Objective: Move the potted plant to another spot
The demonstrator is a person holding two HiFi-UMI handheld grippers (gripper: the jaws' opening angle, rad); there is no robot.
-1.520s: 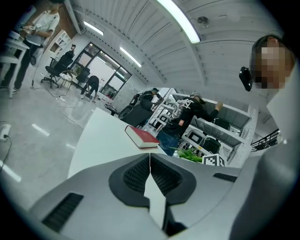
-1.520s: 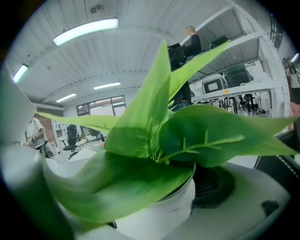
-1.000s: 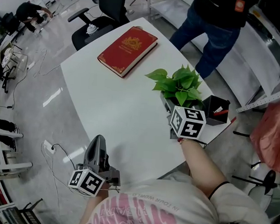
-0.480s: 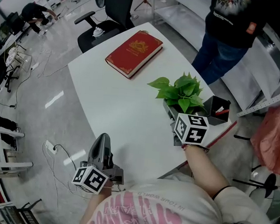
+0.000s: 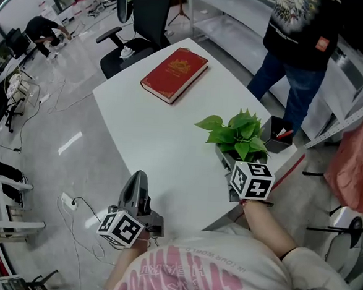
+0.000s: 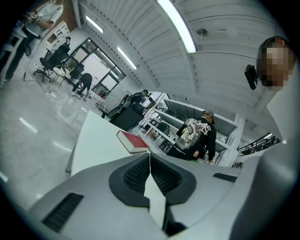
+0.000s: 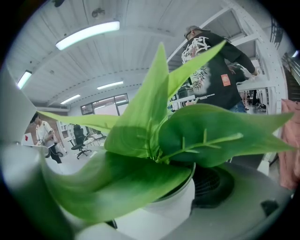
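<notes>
A potted plant (image 5: pixel 238 134) with broad green leaves sits between the jaws of my right gripper (image 5: pixel 230 158), above the right edge of the white table (image 5: pixel 151 133). In the right gripper view the leaves (image 7: pixel 154 140) fill the picture. Its white pot (image 7: pixel 171 204) sits between the jaws, against the right black pad (image 7: pixel 213 185); the left pad is hidden by leaves. My left gripper (image 5: pixel 137 180) is shut and empty, off the table's near edge; its pads meet in the left gripper view (image 6: pixel 150 159).
A red book (image 5: pixel 174 74) lies at the table's far end. A black pen holder (image 5: pixel 280 134) stands at the right edge just beyond the plant. A person in dark clothes (image 5: pixel 301 32) stands past the right side; an office chair (image 5: pixel 137 20) is behind the table.
My right gripper has carried the plant along the table's right edge toward me, past the pen holder. The left gripper has shifted only slightly.
</notes>
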